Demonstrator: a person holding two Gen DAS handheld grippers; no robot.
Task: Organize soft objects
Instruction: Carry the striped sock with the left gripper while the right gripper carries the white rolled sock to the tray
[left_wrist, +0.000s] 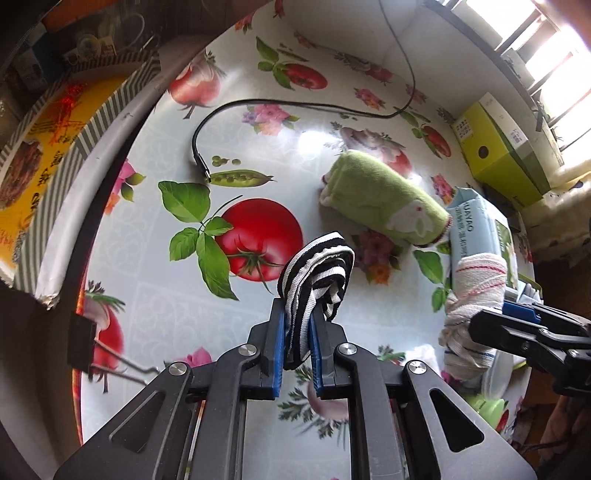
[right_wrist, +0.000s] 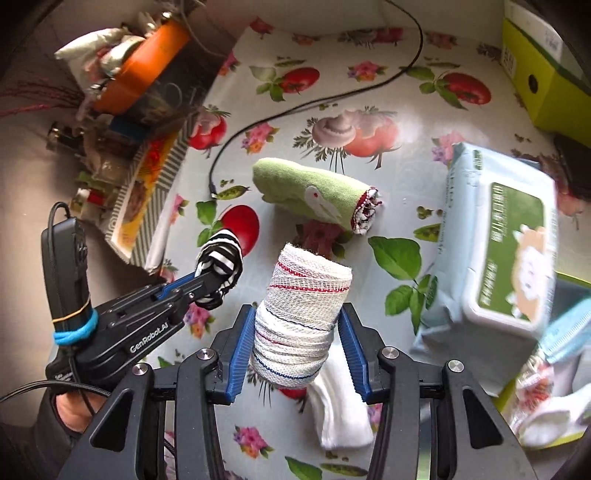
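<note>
My left gripper (left_wrist: 298, 317) is shut on a black-and-white striped cloth (left_wrist: 317, 273), held above the tablecloth; the right wrist view shows the same cloth (right_wrist: 219, 262) at the left gripper (right_wrist: 210, 282). My right gripper (right_wrist: 297, 325) is shut on a rolled white cloth with red and blue stitching (right_wrist: 301, 314), lifted off the table. In the left wrist view that roll (left_wrist: 476, 280) hangs at the right gripper (left_wrist: 491, 317). A rolled green towel with a white rabbit (left_wrist: 384, 199) (right_wrist: 314, 192) lies on the table beyond both.
The round table (left_wrist: 155, 306) has a fruit-print cover. A black cable (left_wrist: 221, 114) curls across it. A pale blue wipes pack (right_wrist: 495, 254) and a green box (left_wrist: 498, 147) sit at the right. A white folded cloth (right_wrist: 340, 417) lies below the right gripper. Clutter lines the left edge.
</note>
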